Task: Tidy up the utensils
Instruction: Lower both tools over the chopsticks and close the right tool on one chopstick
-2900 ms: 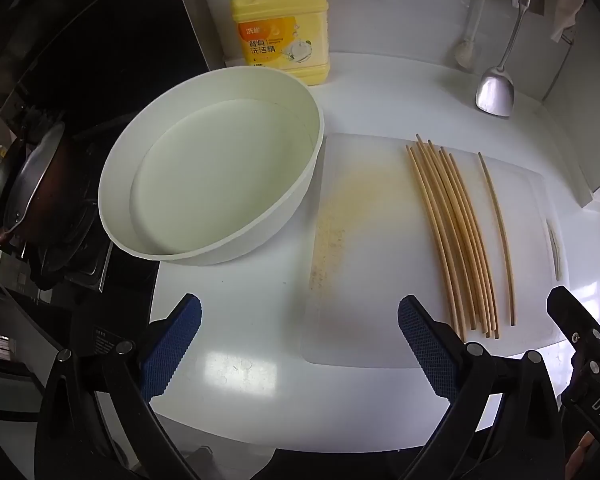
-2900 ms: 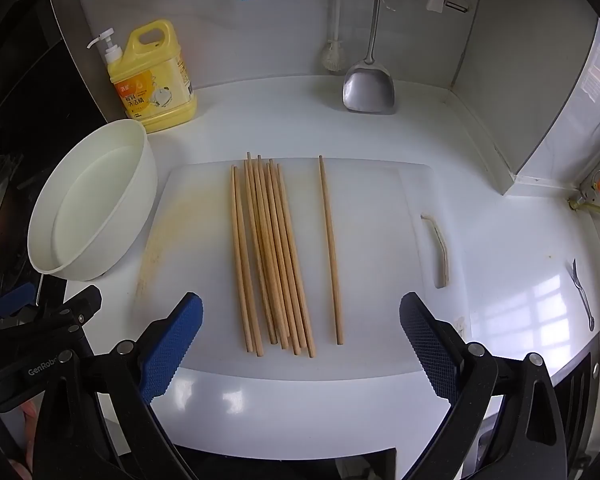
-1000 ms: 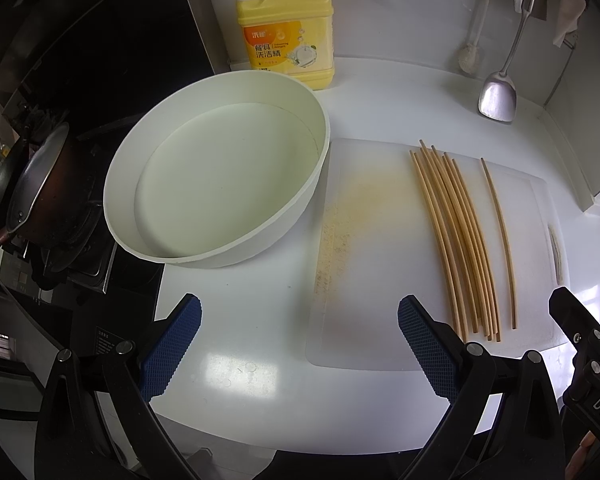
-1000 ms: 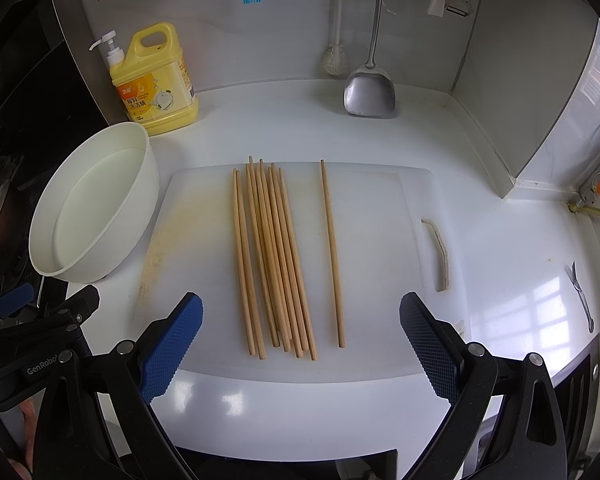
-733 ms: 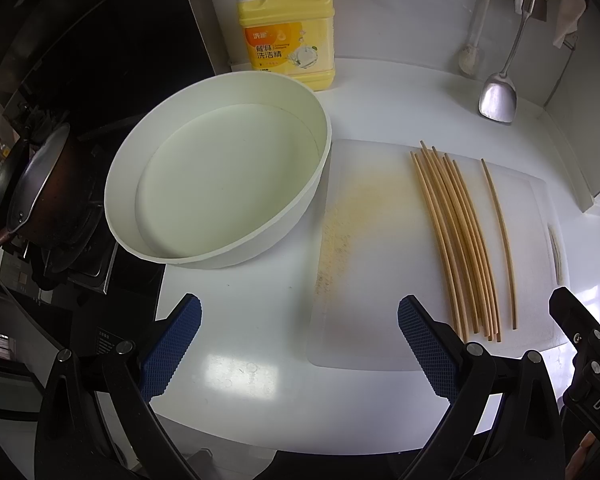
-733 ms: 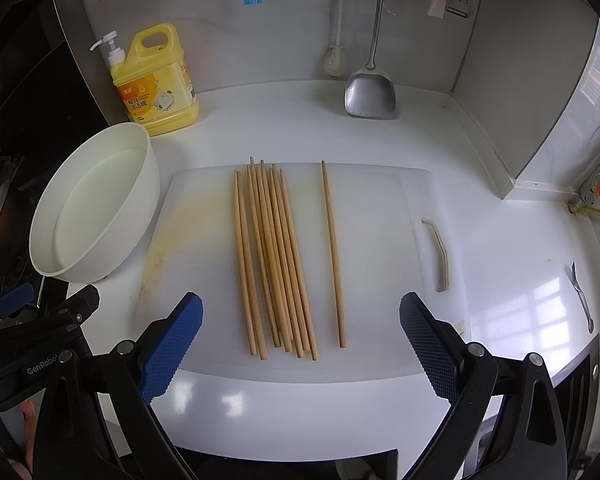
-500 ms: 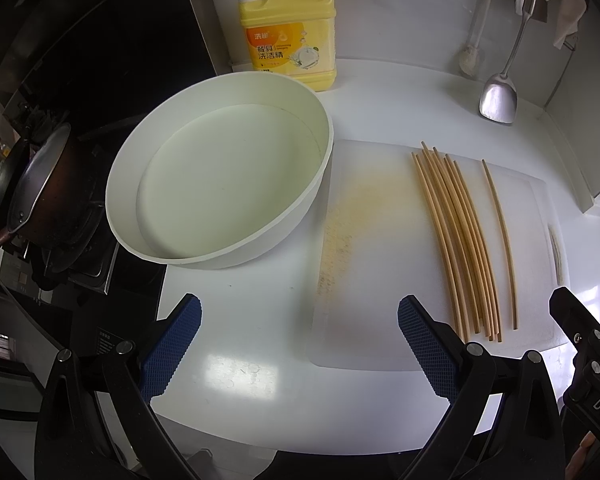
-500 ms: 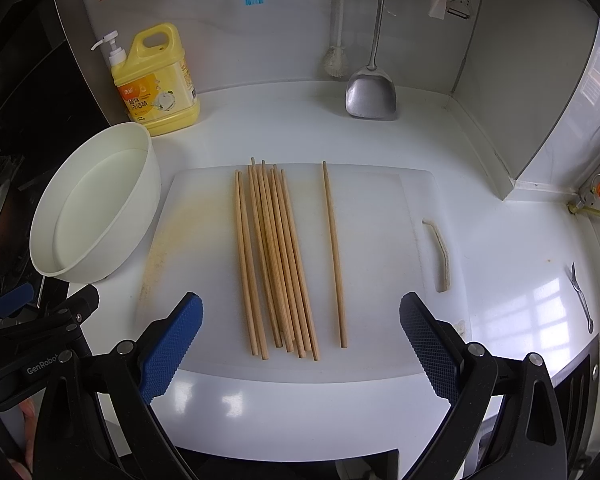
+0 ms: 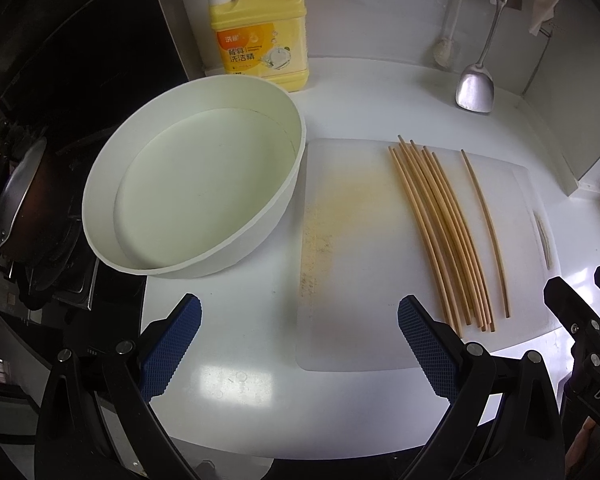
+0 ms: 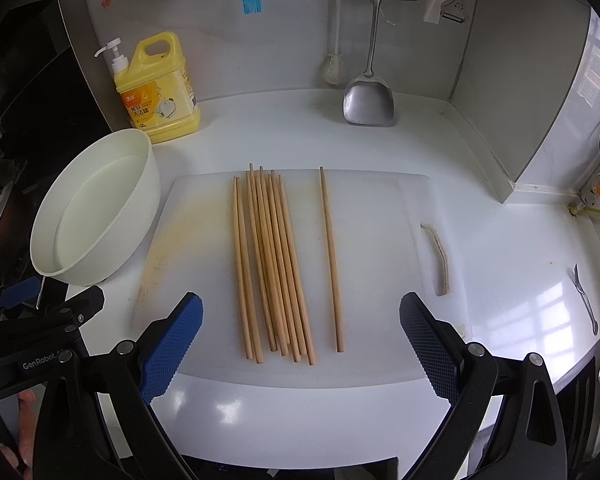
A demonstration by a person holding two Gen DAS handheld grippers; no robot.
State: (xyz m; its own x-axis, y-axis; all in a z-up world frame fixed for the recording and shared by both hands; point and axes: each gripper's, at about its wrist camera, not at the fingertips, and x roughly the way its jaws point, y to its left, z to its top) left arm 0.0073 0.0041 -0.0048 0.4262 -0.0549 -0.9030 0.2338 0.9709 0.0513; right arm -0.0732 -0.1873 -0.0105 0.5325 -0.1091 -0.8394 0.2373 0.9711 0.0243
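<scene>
The bundle of chopsticks and the single chopstick lie flat on the cutting board, with a bare strip between them. The big white bowl blocks the board's 9 o'clock side. The soap bottle and spatula stand at 11 and 1 o'clock.

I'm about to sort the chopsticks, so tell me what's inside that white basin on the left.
The white basin shows only its bare, pale floor; no utensils lie in it. Its near wall hides a strip of the floor closest to the camera.
</scene>
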